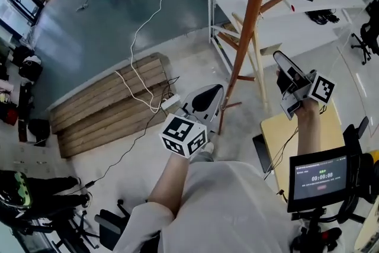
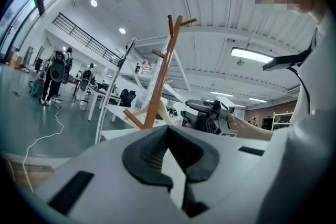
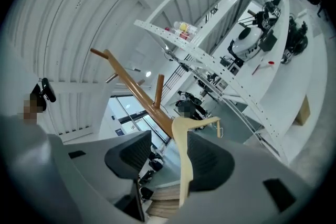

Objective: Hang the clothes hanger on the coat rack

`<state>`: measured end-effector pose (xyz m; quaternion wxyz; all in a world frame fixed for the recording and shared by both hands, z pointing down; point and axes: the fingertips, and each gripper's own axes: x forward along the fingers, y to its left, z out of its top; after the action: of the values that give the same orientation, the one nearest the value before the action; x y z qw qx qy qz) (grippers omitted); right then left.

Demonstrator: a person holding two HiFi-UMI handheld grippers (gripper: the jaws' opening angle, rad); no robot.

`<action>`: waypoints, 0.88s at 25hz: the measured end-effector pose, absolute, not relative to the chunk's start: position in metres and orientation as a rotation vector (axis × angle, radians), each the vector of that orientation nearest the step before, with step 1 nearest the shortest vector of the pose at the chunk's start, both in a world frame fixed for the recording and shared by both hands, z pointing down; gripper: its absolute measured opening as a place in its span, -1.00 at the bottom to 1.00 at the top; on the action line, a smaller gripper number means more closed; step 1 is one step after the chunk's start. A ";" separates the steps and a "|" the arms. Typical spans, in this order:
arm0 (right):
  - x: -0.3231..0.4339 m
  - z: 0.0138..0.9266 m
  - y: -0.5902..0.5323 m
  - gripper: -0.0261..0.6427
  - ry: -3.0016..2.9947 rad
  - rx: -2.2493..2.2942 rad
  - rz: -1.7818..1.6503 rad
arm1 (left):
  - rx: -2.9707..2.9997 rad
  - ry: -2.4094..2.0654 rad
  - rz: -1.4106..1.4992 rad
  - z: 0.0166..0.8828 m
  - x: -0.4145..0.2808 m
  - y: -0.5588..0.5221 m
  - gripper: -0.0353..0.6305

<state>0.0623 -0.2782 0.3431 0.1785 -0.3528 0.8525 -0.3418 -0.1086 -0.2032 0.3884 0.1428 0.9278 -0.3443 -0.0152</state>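
An orange wooden coat rack [image 1: 246,38] stands in front of me, its pole and pegs also showing in the left gripper view [image 2: 160,86] and the right gripper view [image 3: 136,89]. A pale wooden clothes hanger [image 1: 253,65] hangs against the pole. In the right gripper view the hanger [image 3: 184,165] runs down through the gap between the jaws, and neither pad presses on it. My right gripper [image 1: 283,65] [image 3: 168,152] stands open just right of the hanger. My left gripper [image 1: 204,101] [image 2: 170,152] is open and empty, lower and left of the pole.
White shelving [image 1: 266,3] with dark items stands right behind the rack. A wooden pallet [image 1: 112,106] and a white cable [image 1: 139,44] lie on the floor to the left. A small yellow table [image 1: 284,139] and a screen [image 1: 320,178] are at lower right. People stand far off.
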 end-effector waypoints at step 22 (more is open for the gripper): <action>0.263 0.397 -0.061 -0.34 1.844 -1.589 -0.691 | 2.910 0.091 0.165 0.420 0.150 -0.116 -0.88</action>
<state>0.2634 -0.0614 0.3967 0.3006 -0.5989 0.6950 -0.2605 0.1496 -0.1159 0.4204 0.1123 0.9916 0.0310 0.0562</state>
